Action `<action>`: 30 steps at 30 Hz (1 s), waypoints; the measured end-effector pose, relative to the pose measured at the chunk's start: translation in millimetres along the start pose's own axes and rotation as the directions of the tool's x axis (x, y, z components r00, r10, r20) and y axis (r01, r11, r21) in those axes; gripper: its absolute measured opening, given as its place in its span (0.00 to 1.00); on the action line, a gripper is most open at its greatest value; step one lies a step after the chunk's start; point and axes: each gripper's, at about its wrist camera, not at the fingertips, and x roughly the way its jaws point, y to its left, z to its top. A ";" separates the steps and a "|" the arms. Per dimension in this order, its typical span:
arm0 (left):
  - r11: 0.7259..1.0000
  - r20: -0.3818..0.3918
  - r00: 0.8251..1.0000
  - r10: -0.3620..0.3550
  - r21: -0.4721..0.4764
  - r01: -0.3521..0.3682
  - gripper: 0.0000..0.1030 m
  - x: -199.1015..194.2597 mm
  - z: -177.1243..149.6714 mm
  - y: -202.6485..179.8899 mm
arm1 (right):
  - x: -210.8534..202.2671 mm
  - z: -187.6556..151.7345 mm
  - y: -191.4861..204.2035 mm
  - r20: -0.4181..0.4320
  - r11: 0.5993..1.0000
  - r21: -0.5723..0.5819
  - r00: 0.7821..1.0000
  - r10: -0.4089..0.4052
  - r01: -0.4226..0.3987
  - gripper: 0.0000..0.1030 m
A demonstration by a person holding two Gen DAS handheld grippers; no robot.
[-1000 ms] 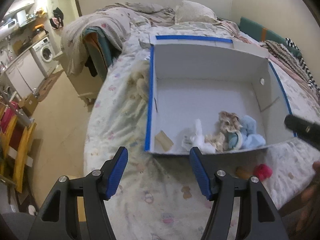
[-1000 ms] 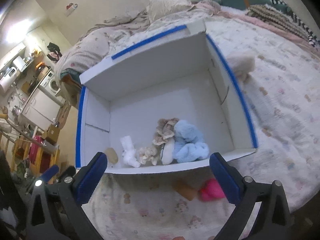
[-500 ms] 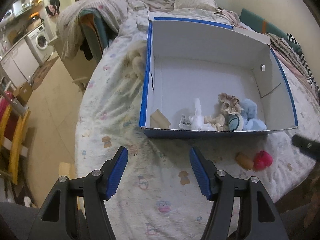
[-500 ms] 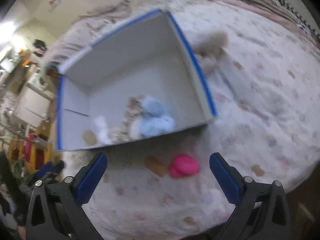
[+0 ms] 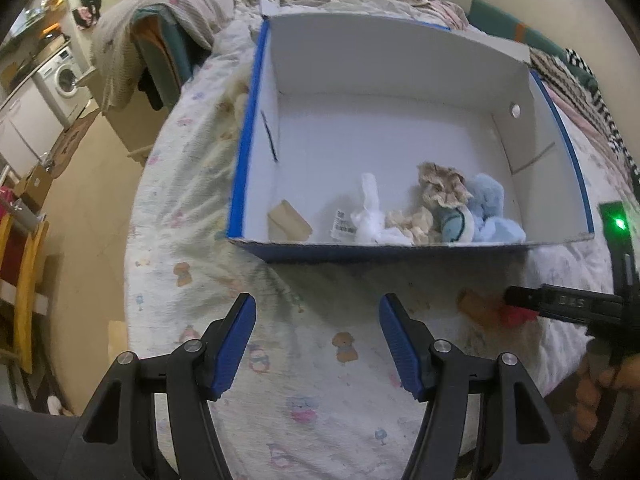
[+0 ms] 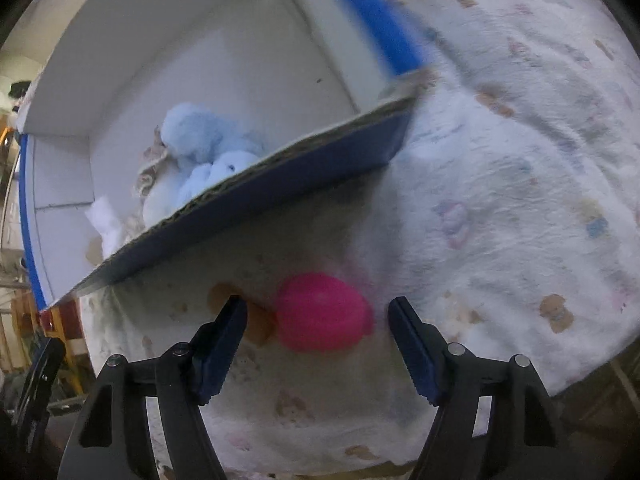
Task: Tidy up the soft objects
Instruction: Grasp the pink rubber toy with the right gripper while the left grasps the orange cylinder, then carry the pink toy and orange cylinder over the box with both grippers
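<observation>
The right tool (image 6: 318, 330) is spread wide just in front of the blue-sided white cardboard box (image 6: 256, 196), its fingers flanking a round bright pink soft toy (image 6: 322, 312) on the bed's patterned white quilt (image 6: 500, 184) without touching it. A tan soft piece (image 6: 256, 322) lies against the toy. Inside the box, by its near wall, sits a fluffy pale blue plush (image 5: 490, 208). The left tool (image 5: 318, 340) hovers before the box, wide open and empty.
</observation>
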 end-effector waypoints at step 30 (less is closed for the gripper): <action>0.913 -0.281 0.896 -0.345 0.123 0.390 0.05 104.7 4.6 -131.1 | -61.9 -23.1 -28.7 0.150 0.993 0.076 0.986 0.074 -0.086 0.54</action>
